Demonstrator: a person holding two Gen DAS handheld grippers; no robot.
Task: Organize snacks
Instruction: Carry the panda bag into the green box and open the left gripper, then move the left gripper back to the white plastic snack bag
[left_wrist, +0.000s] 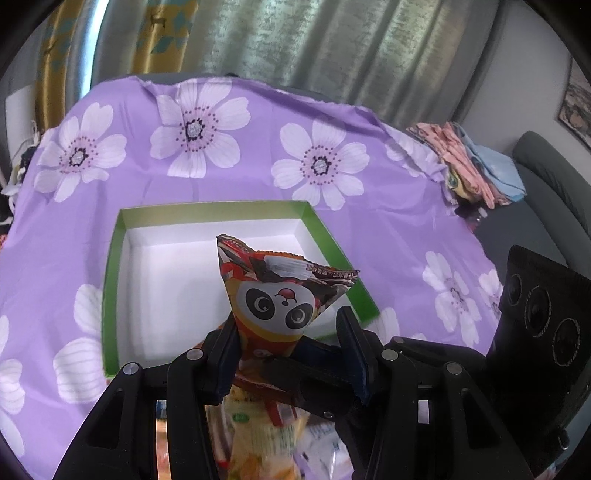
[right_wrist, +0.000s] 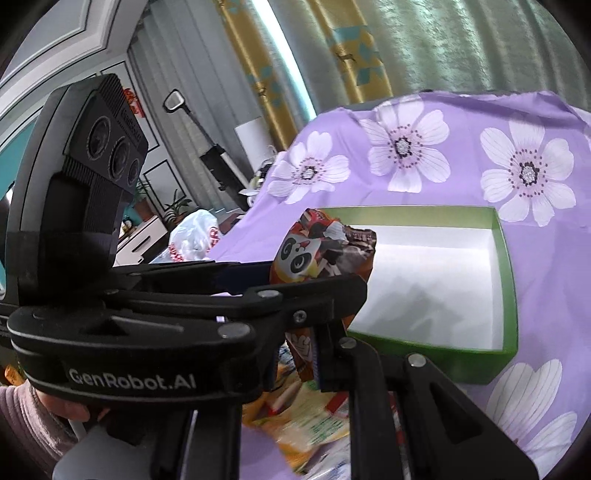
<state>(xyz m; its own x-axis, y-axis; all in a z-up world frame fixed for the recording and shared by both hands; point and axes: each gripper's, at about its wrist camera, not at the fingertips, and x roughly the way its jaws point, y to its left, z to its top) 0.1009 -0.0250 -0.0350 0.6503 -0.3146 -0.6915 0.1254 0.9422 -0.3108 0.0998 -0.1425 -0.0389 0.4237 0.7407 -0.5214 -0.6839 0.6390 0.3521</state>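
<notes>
An orange-red snack packet with a panda face (left_wrist: 275, 295) stands upright between the fingers of my left gripper (left_wrist: 288, 325), which is shut on its narrow lower part. My right gripper (left_wrist: 271, 365) reaches in from the right and pinches the same packet low down. In the right wrist view the panda packet (right_wrist: 314, 254) sticks up above the left gripper (right_wrist: 314, 280), which crosses in front. The right gripper (right_wrist: 299, 350) is shut on the packet's bottom end. Just beyond the packet lies an empty green box with a white inside (left_wrist: 122, 236) (right_wrist: 509, 280).
A purple cloth with white flowers (left_wrist: 258, 173) (right_wrist: 461, 177) covers the table. A heap of other snack packets (left_wrist: 258, 435) (right_wrist: 303, 417) lies under the grippers. Folded clothes (left_wrist: 472, 162) sit at the far right by a grey sofa (left_wrist: 546, 177). A white plastic bag (right_wrist: 195, 236) lies left.
</notes>
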